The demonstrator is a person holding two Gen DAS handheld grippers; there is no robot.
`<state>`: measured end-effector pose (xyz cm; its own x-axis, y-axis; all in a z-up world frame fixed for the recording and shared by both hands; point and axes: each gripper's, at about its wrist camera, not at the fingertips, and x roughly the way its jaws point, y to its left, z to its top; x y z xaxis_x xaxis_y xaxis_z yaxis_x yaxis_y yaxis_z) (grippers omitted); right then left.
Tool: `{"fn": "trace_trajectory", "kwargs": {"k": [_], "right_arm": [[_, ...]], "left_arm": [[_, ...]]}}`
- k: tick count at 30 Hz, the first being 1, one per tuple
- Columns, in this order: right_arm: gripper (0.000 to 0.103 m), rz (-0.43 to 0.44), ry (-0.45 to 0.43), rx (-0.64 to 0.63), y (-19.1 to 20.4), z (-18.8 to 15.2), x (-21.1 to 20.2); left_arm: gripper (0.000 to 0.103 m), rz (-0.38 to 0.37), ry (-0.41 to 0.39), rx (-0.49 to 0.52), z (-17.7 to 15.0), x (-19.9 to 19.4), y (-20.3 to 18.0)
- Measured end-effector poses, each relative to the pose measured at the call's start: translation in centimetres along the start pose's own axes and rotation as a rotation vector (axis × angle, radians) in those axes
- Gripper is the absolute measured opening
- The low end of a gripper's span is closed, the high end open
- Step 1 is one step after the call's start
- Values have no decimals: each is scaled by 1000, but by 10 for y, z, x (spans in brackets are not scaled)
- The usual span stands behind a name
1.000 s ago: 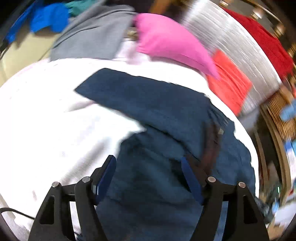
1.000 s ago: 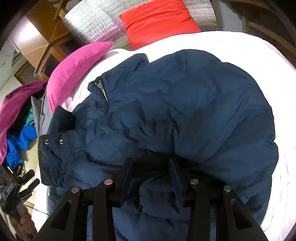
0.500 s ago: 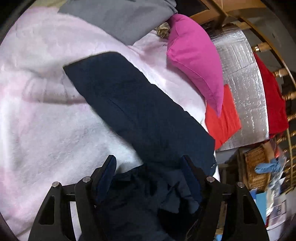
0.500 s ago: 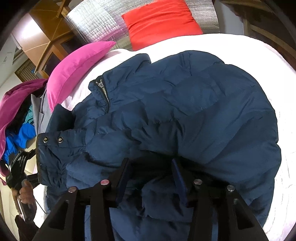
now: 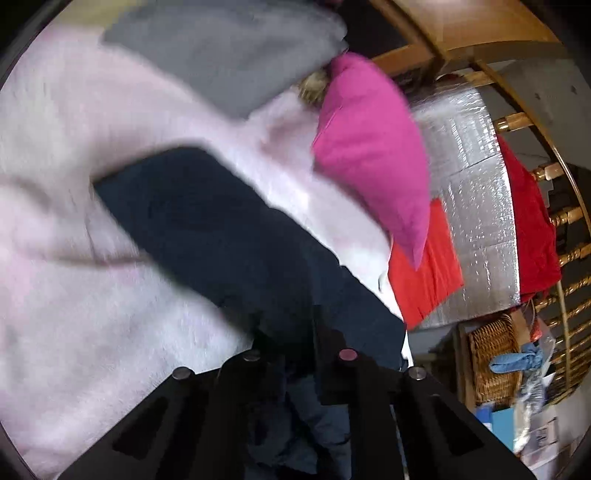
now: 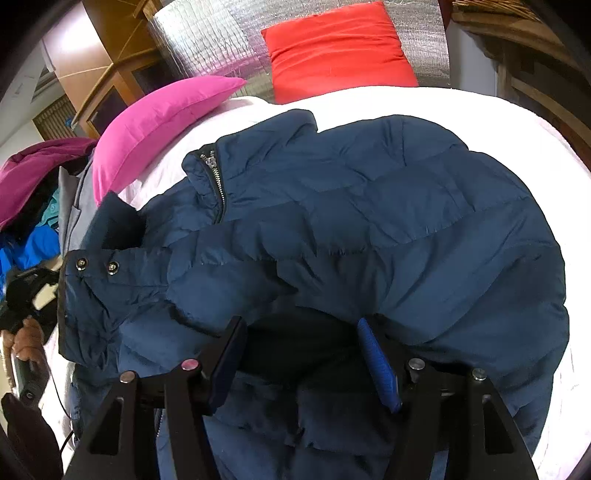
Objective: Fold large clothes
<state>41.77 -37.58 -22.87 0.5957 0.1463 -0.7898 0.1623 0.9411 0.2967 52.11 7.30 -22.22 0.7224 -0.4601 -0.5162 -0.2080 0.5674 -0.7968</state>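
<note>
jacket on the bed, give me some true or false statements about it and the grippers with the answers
1. The jacket is navy blue. True.
2. The left gripper stands wide open over bare bedding. False: its jaws have just closed, and dark jacket fabric sits between them.
3. The right gripper has its jaws apart. True: they have just been opening, with jacket fabric lying between the pads.
4. A pink pillow lies on top of the jacket. False: it lies on the bed beside the collar.
5. The jacket's zipper shows at the collar. True.
6. The red pillow is under the jacket. False: it stands beyond it, at the silver panel.
</note>
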Motion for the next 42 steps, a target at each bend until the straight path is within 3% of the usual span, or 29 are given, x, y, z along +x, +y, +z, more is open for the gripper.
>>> {"fn": "trace_trajectory", "kwargs": {"k": [6,9,14,17,22,25,27,28,30,32,38,42], "right_arm": [[67,-4,-5,7,1,-2,-1],[67,16,-13,39,-2,-3,-4],[67,64,-25,94,-5,-3,-12],[67,78,-29,116,-7,-3,-16],[67,97,-39,161,-15,-2,-22],[67,107,-44,181,-20,0,-24],[67,112,-45,192,-23,1,-26],[67,114,-44,197,-25,2,-26],[67,120,-42,209,-29,3,-28],[67,125,-46,226,-34,4,-30],[67,139,-52,267,-42,7,-34],[67,149,-57,260,-37,6,-38]], "left_arm": [[9,1,-270,157,6,-89,-51],[8,-4,-327,232,-2,-116,-68],[8,7,-332,431,-33,-113,-115],[8,-2,-274,522,-60,-96,-129],[8,10,-68,570,-103,-33,-136],[8,41,75,591,-133,9,-129],[14,102,140,617,-146,31,-124],[18,124,162,609,-150,37,-120],[71,153,226,551,-148,44,-107],[76,131,279,471,-141,44,-92],[76,72,279,409,-130,3,-79],[76,27,270,283,-112,-20,-56]]}}
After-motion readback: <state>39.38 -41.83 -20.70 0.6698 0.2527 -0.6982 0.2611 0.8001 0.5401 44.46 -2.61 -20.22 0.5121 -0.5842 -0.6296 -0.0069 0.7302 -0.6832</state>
